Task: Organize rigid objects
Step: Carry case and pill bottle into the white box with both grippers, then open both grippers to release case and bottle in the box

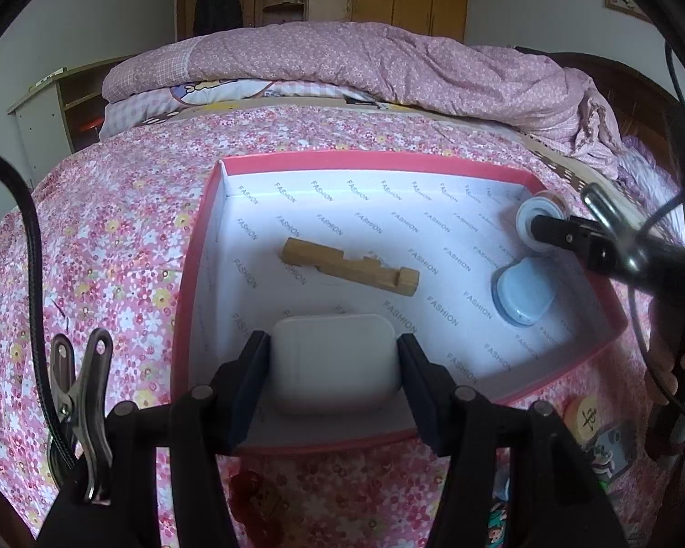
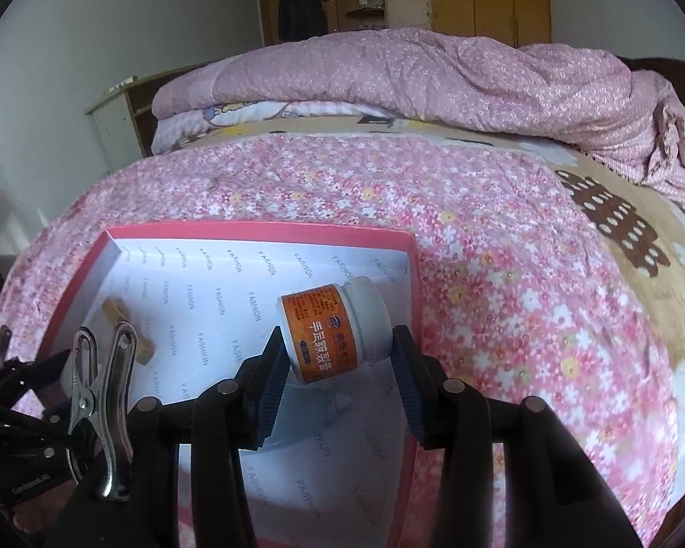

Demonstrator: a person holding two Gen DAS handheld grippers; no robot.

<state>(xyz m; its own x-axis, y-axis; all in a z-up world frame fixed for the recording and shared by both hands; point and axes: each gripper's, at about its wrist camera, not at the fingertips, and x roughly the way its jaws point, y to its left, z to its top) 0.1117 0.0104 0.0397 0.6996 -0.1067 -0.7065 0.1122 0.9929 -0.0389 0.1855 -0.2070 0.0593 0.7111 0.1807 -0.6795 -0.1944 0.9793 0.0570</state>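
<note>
Two close downward views, shared box

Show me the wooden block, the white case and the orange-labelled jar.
wooden block (image 1: 349, 266), left wrist view, middle of its top.
white case (image 1: 334, 360), left wrist view, centre of its lid.
orange-labelled jar (image 2: 326, 331), right wrist view, on its label.

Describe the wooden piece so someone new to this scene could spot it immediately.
On the flowered bedspread sits a shallow pink-edged box lined with white paper printed FASHION. Near the middle of its floor lies the wooden piece, flat and alone. It is the only tan item there, a long notched bar, unlike the rounded pale blue cap and the white case.
</note>
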